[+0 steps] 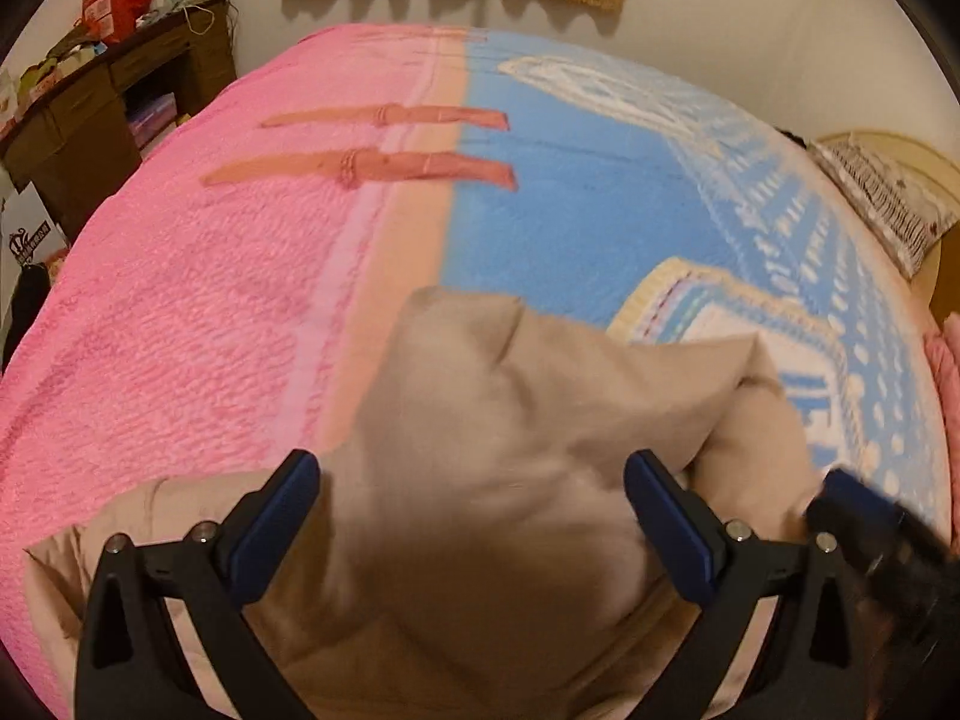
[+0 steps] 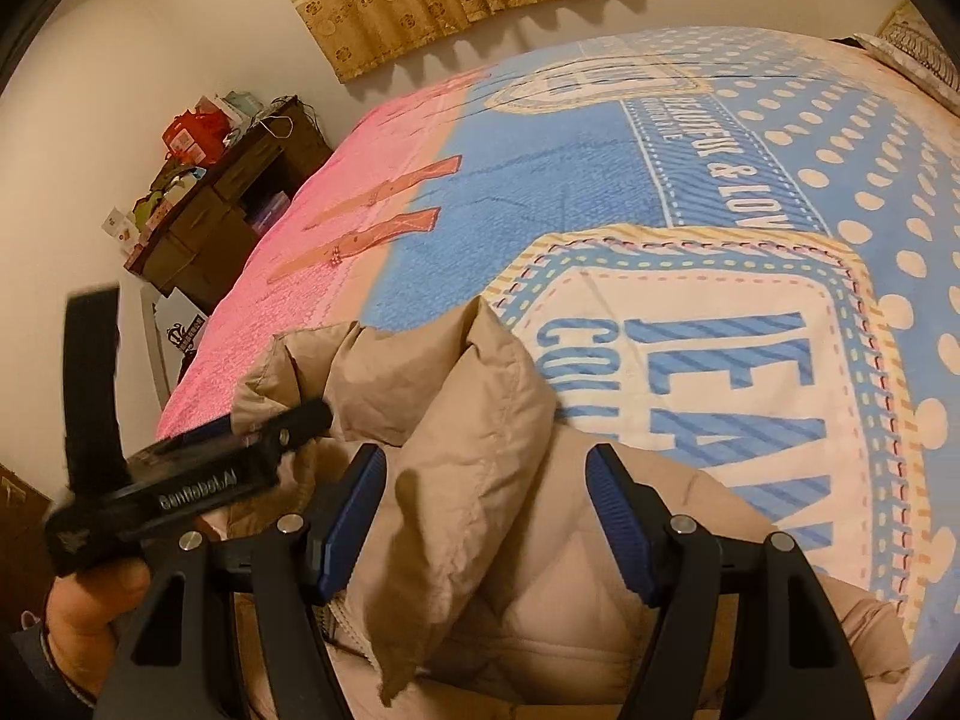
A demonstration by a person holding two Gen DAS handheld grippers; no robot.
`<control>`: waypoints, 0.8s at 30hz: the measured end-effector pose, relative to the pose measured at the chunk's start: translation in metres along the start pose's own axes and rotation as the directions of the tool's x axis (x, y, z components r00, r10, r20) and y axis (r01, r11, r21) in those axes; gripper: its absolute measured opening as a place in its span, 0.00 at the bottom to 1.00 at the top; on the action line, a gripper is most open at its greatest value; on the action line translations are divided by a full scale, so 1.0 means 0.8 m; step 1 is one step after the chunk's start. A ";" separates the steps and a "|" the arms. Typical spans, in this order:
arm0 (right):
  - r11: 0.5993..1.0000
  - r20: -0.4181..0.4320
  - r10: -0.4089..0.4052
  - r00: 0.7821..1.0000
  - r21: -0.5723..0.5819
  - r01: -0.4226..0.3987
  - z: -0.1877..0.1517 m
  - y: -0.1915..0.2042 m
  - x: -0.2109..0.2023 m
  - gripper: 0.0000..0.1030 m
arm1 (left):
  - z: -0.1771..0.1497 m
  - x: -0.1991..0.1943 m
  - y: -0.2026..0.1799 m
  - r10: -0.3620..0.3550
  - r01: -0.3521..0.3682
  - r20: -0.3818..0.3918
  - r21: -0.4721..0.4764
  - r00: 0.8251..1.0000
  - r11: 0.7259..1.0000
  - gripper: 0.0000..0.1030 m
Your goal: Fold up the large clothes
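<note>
The left gripper (image 1: 471,507) stands with its jaws wide apart above the beige padded jacket (image 1: 510,420), gripping nothing. The right gripper (image 2: 486,510) is likewise spread, a raised fold of the jacket (image 2: 456,420) between its blue pads (image 2: 354,516) without being pinched. The jacket lies on the pink-and-blue blanket (image 1: 198,312), at its near edge.

"BEAUTIFUL & LOV" on bedspread (image 2: 708,168); "GenRobot.AI" on left tool (image 2: 198,495)

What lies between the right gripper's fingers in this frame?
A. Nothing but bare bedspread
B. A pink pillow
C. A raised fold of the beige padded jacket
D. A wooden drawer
C: a fold of the beige jacket stands up between the open right gripper.
</note>
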State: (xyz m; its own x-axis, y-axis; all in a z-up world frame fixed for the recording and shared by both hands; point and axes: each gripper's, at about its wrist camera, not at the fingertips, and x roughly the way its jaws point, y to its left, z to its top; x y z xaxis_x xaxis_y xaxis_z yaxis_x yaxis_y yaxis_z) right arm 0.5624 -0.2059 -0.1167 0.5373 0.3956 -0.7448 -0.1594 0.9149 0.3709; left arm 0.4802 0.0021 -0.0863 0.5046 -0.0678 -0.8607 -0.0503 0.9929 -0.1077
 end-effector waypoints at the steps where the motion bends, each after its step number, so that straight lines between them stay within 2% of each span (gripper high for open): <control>1: 1.000 -0.001 0.002 1.000 -0.002 -0.002 0.000 -0.001 0.001 0.68 | -0.003 -0.006 0.009 0.004 -0.004 0.006 0.002 1.000 1.000 0.99; 4: 1.000 0.006 0.004 1.000 0.001 -0.004 0.002 -0.003 0.004 0.68 | -0.007 -0.029 0.040 -0.009 0.009 0.036 0.001 0.999 1.000 0.99; 7: 1.000 0.004 0.010 1.000 0.005 -0.010 0.005 0.002 0.012 0.65 | -0.007 -0.031 0.067 0.003 -0.003 0.005 0.000 1.000 1.000 0.98; 10: 1.000 -0.002 -0.002 1.000 -0.023 0.002 0.009 0.012 0.018 0.60 | -0.012 -0.030 0.094 -0.043 0.043 -0.003 -0.039 0.999 0.998 0.93; 12: 0.999 -0.010 -0.017 1.000 -0.036 0.017 0.013 0.015 0.025 0.55 | -0.015 -0.021 0.102 -0.099 0.098 -0.021 -0.045 0.995 0.994 0.79; 14: 0.999 -0.032 -0.020 0.999 -0.037 0.019 0.016 0.015 0.035 0.42 | -0.019 -0.012 0.098 -0.139 0.138 -0.046 -0.019 0.989 0.990 0.54; 15: 0.999 -0.043 -0.022 0.999 -0.047 0.020 0.016 0.016 0.038 0.36 | -0.020 -0.011 0.095 -0.159 0.159 -0.048 -0.006 0.986 0.987 0.49; 18: 0.994 -0.057 -0.036 0.998 -0.102 0.030 0.013 0.022 0.042 0.19 | -0.024 -0.016 0.078 -0.182 0.185 -0.045 0.095 0.982 0.978 0.20; 20: 0.987 -0.044 -0.064 0.997 -0.147 0.057 0.010 0.028 0.037 0.14 | -0.023 -0.022 0.071 -0.182 0.185 -0.029 0.131 0.983 0.974 0.11; 24: 0.974 0.010 -0.082 0.997 -0.209 0.082 0.001 0.040 0.012 0.09 | -0.023 -0.046 0.068 -0.202 0.196 0.016 0.172 0.979 0.965 0.08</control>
State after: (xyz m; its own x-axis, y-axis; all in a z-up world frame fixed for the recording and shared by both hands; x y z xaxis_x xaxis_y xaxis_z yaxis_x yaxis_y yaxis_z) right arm 0.5633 -0.1732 -0.1117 0.5570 0.3185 -0.7670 -0.2842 0.9409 0.1843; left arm 0.4433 0.0567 -0.0696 0.5182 -0.2649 -0.8132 0.1989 0.9621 -0.1867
